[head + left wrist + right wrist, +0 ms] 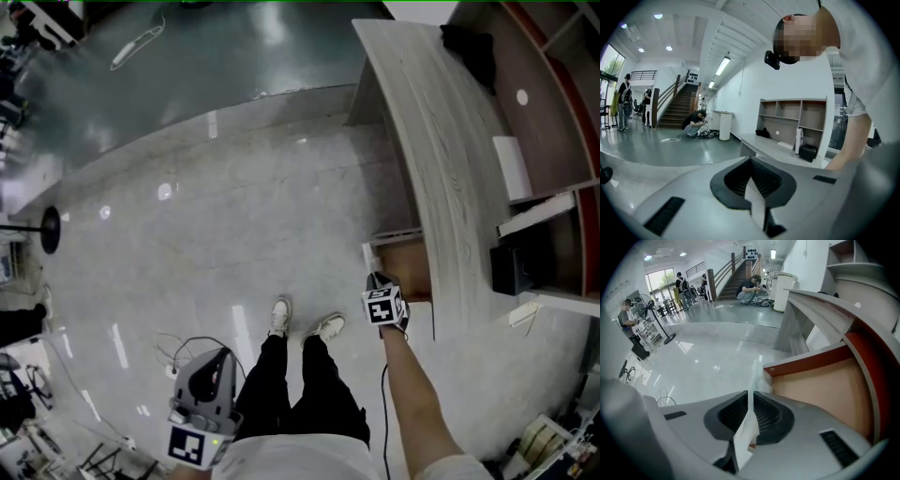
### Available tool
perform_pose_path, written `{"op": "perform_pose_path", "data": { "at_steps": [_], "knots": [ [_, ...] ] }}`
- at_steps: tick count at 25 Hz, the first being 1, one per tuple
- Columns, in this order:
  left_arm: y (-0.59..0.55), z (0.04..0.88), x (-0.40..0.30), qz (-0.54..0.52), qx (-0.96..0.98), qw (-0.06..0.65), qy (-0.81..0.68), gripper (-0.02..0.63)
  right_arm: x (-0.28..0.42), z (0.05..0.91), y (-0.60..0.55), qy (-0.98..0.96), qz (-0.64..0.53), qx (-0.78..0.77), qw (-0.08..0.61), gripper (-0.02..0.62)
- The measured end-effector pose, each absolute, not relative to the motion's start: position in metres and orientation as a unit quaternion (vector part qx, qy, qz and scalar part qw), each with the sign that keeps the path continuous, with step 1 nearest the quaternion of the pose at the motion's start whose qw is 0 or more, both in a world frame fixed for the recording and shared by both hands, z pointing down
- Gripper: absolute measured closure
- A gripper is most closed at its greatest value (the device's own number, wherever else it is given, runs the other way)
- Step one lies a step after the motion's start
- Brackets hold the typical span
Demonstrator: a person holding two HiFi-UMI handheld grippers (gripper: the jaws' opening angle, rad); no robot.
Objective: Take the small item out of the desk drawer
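The wooden desk drawer [405, 267] stands pulled out from the pale grey desk [441, 159]. In the right gripper view the part of its brown floor [825, 390] that shows is bare; the rest is hidden by the gripper body. No small item shows in any view. My right gripper [375, 279] hovers at the drawer's front corner. Its jaws [751, 399] stand nearly together, with a pale sliver along the seam, and whether they pinch anything is unclear. My left gripper [216, 358] hangs low by my left leg, away from the desk, its jaws [751, 187] shut and empty.
On the desk lie a black bag [472, 47], a white box [512, 167] and a black box [511, 267]. A cable [178, 352] trails on the glossy floor beside my feet. A stand's round base [50, 228] sits far left. People stand further off in the hall [682, 284].
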State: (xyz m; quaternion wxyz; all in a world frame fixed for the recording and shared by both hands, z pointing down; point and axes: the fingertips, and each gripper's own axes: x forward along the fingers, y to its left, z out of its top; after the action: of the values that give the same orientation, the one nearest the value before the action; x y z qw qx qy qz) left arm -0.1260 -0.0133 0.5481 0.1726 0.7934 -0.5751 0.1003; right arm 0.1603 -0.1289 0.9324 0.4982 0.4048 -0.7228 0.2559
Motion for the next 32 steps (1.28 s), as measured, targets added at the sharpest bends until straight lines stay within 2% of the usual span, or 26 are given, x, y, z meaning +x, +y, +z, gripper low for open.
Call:
{"op": "perform_pose_path", "data": {
  "at_steps": [10, 32],
  "knots": [
    [-0.023, 0.541, -0.118, 0.087, 0.805, 0.166, -0.563, 0.591, 0.178, 0.913, -0.133, -0.71, 0.273, 0.445, 0.473, 0.569],
    [-0.062, 0.48, -0.088, 0.024, 0.856, 0.109, -0.506, 0.591, 0.192, 0.789, -0.141, -0.722, 0.271, 0.525, 0.36, 0.572]
  ]
}}
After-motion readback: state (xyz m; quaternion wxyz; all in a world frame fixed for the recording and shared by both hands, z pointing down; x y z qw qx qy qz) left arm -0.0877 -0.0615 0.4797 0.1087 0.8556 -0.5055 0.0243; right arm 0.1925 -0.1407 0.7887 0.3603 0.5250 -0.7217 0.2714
